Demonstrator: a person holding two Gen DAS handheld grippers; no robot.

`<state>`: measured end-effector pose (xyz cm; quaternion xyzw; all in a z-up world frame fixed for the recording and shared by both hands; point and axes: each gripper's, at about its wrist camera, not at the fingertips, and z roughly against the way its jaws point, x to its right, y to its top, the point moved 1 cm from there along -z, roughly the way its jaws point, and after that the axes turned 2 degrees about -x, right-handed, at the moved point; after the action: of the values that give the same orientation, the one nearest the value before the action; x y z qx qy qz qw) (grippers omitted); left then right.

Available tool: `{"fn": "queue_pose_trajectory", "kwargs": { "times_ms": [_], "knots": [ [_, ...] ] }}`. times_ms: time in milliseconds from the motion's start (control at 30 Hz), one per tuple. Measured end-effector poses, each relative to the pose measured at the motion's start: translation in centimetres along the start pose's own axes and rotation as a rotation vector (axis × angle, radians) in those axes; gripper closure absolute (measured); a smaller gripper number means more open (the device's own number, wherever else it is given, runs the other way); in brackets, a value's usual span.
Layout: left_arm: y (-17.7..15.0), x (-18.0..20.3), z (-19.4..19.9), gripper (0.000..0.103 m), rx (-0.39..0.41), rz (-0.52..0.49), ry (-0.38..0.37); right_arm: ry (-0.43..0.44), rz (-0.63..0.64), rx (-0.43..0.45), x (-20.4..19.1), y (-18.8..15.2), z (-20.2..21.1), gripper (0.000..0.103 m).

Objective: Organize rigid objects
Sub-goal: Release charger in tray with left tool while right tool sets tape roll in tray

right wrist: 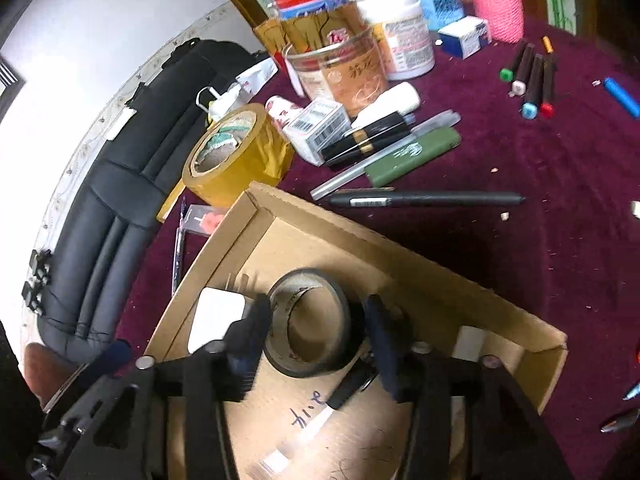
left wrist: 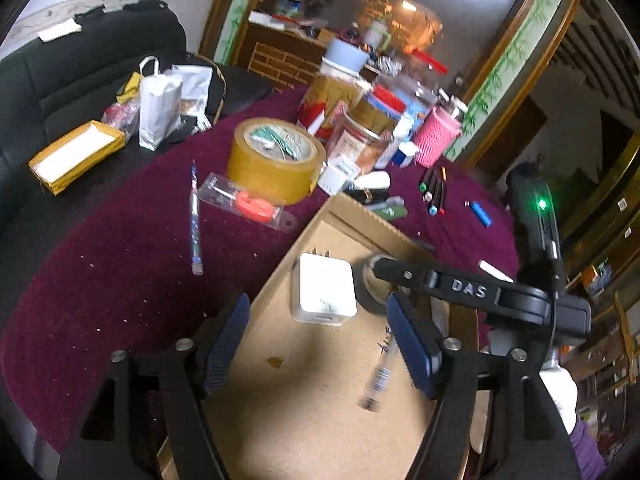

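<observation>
Left tool (left wrist: pixel 318 342): jaws spread wide above the floor of the cardboard box (left wrist: pixel 316 392), nothing between the pads. White charger (left wrist: pixel 323 294) lay flat on the box floor just ahead of the pads, prongs toward the far wall. Clear pen (left wrist: pixel 380 380), blurred, lay on the box floor close to the right-hand pad.

Right tool (right wrist: pixel 316 344): jaws part open, one pad on each side of the black tape roll (right wrist: pixel 310 322), roll lying flat on the box floor (right wrist: pixel 280 432). Contact between pads and roll could not be told with certainty; a gap appeared on the right-hand side. Charger (right wrist: pixel 216 320) sat immediately beside the roll, partly hidden by the left-hand finger.

Outside the box, on the maroon table (left wrist: pixel 120 280): yellow tape roll (left wrist: pixel 276 160) next to the far box corner, packaged orange item (left wrist: pixel 250 204) in front of it, a patterned pen (left wrist: pixel 195 220) lying apart. Black stylus (right wrist: pixel 428 200) lay along the far box wall, green lighter (right wrist: pixel 416 156) and markers (right wrist: pixel 532 76) beyond it. Jars and a pink knitted holder (right wrist: pixel 498 0) stood clustered at the far table edge.
</observation>
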<state>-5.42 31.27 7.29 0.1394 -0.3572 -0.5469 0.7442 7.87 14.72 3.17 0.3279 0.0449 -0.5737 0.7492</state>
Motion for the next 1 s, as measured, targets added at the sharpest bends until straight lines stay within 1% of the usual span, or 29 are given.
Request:
{"fn": "queue_pose_trajectory", "kwargs": {
  "times_ms": [33, 100, 200, 267, 333, 367, 433, 467, 533, 567, 600, 633, 700, 733, 833, 900, 1000],
  "knots": [
    [0.0, 0.1, 0.0, 0.026, 0.009, 0.002, 0.005, 0.011, -0.006, 0.015, 0.1, 0.0, 0.6, 0.048],
    [0.2, 0.4, -0.1, 0.025, 0.025, 0.003, 0.003, 0.025, -0.02, 0.038, 0.3, -0.1, 1.6, 0.047],
    [0.8, 1.3, -1.2, 0.023, 0.043, -0.031, 0.034, 0.019, -0.036, 0.097, 0.8, -0.5, 4.2, 0.047],
    [0.9, 1.9, -2.1, 0.023, 0.025, -0.062, 0.072, -0.001, -0.039, 0.145, 1.3, -1.2, 6.3, 0.047],
    [0.8, 2.3, -3.2, 0.023, -0.027, -0.081, 0.084, -0.03, -0.049, 0.192, 2.4, -2.2, 8.7, 0.047],
    [0.6, 2.3, -3.5, 0.023, -0.044, -0.08, 0.091, -0.047, -0.064, 0.222, 3.3, -2.9, 10.0, 0.047],
    [0.4, 2.5, -3.5, 0.023, -0.048, -0.089, 0.1, -0.059, -0.125, 0.276, 5.4, -4.3, 12.3, 0.044],
    [0.3, 2.4, -3.5, 0.022, -0.054, -0.081, 0.096, -0.044, -0.176, 0.313, 6.7, -5.2, 13.5, 0.041],
    [-0.2, 2.0, -4.2, 0.022, -0.103, -0.05, 0.068, 0.005, -0.334, 0.428, 10.1, -8.1, 15.9, 0.03],
    [-0.5, 1.9, -4.4, 0.022, -0.119, -0.044, 0.069, 0.005, -0.394, 0.465, 11.4, -9.5, 16.6, 0.02],
    [-0.6, 1.8, -4.6, 0.022, -0.127, -0.042, 0.075, -0.015, -0.45, 0.486, 12.7, -10.8, 17.1, 0.015],
    [-0.6, 1.9, -4.4, 0.022, -0.12, -0.041, 0.077, -0.041, -0.475, 0.485, 13.5, -11.6, 17.1, 0.015],
    [-0.5, 2.2, -3.8, 0.022, -0.087, -0.055, 0.066, -0.115, -0.517, 0.45, 15.5, -13.6, 17.0, 0.016],
    [-0.4, 2.4, -3.7, 0.022, -0.084, -0.063, 0.06, -0.144, -0.528, 0.442, 16.1, -14.3, 17.0, 0.016],
    [-0.9, 3.9, -2.2, 0.023, -0.071, -0.094, 0.005, -0.215, -0.541, 0.46, 18.2, -16.7, 18.3, 0.016],
    [-1.3, 5.9, -1.0, 0.023, -0.053, -0.139, -0.022, -0.256, -0.532, 0.482, 19.6, -17.6, 19.9, 0.016],
    [-1.8, 9.7, -0.1, 0.023, -0.058, -0.217, -0.052, -0.284, -0.522, 0.485, 21.8, -17.5, 21.5, 0.016]
  ]
}}
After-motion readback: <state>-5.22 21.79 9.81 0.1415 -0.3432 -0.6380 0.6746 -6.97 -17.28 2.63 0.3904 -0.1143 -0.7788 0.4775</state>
